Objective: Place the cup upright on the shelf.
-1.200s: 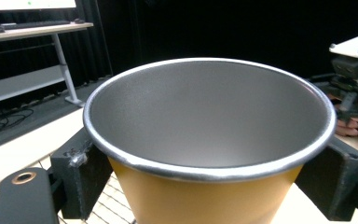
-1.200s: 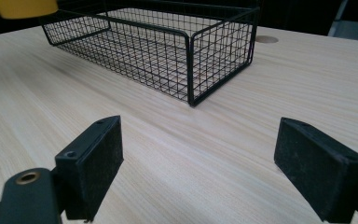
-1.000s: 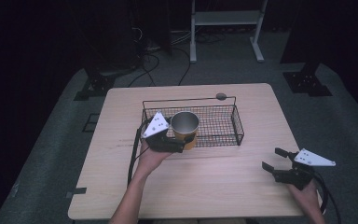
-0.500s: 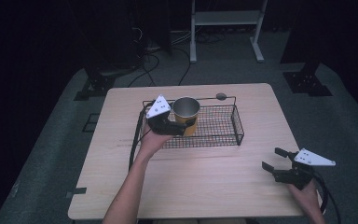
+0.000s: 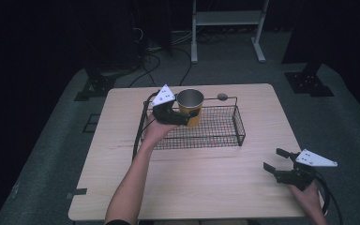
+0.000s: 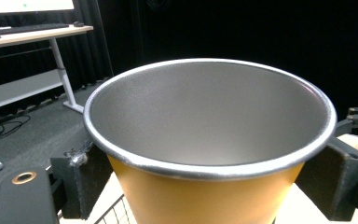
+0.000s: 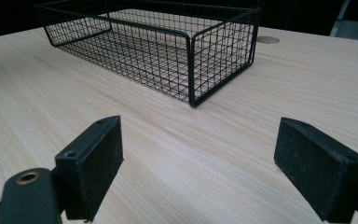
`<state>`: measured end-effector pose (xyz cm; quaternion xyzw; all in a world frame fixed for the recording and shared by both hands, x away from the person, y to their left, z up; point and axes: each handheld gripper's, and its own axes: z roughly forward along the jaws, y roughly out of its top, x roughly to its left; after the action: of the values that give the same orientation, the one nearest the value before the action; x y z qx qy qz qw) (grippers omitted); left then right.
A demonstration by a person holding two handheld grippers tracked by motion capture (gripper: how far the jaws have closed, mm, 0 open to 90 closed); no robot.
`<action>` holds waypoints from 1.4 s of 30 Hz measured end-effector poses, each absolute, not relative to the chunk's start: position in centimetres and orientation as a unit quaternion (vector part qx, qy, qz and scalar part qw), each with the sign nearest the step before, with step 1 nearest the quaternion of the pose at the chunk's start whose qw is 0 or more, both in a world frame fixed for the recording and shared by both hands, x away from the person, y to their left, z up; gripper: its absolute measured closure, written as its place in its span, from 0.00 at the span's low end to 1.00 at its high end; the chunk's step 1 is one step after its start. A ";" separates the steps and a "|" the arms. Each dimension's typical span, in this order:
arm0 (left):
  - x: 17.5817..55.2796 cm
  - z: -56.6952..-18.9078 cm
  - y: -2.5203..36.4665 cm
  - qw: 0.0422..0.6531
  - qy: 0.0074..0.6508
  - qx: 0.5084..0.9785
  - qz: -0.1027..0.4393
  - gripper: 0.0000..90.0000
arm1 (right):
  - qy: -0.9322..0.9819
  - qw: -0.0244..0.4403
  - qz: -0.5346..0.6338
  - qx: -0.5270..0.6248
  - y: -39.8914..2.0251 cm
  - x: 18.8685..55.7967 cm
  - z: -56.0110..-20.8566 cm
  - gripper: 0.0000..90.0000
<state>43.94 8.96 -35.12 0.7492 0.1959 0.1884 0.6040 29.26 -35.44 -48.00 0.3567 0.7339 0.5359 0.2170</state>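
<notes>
Left gripper (image 5: 183, 117) is clamping a yellow cup (image 5: 190, 107) with a silver metal lining, jaws pressing on both sides of its wall just under the rim, and is holding it upright over the rear-left part of the black wire basket (image 5: 225, 136). In the left gripper view the cup (image 6: 209, 144) is sitting between the two pads (image 6: 81, 184), basket mesh showing under it. Cannot tell whether the base is touching the mesh or hanging above it. My read: step in hand is carrying the cup at the basket, either lifting out or setting in. Next move calls for keeping it level, clearing the basket's top wire at the rear-left corner, and not letting go until the base is resting flat. Right gripper (image 5: 281, 163) is idling on the near-right part of the table, jaws wide apart, holding nothing, well apart from the basket (image 7: 168, 56). Surface is a light wood-grain table (image 5: 215, 187), with a small round grommet (image 5: 222, 97) near the far edge. Room is dark: grey floor, black drapes, cables and a white desk frame (image 5: 227, 18) behind.
</notes>
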 end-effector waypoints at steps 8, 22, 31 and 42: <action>45.4 -35.5 8.8 0.604 0.195 0.750 0.187 0.15 | 0.733 0.216 0.537 0.356 -35.5 29.4 -48.0 0.16; 47.6 -36.5 9.0 0.598 0.196 0.757 0.177 0.15 | 0.733 0.216 0.538 0.356 -35.5 29.4 -48.0 0.16; 48.6 -37.7 8.7 0.592 0.190 0.766 0.163 0.15 | 0.733 0.215 0.538 0.357 -35.5 29.4 -48.0 0.16; 49.6 -39.4 8.5 0.573 0.192 0.784 0.142 0.15 | 0.734 0.216 0.538 0.355 -35.4 29.4 -48.0 0.16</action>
<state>49.63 8.49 -39.44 0.7841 0.1916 0.1416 0.5731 29.36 -35.45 -47.99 0.3554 0.7337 0.5375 0.2156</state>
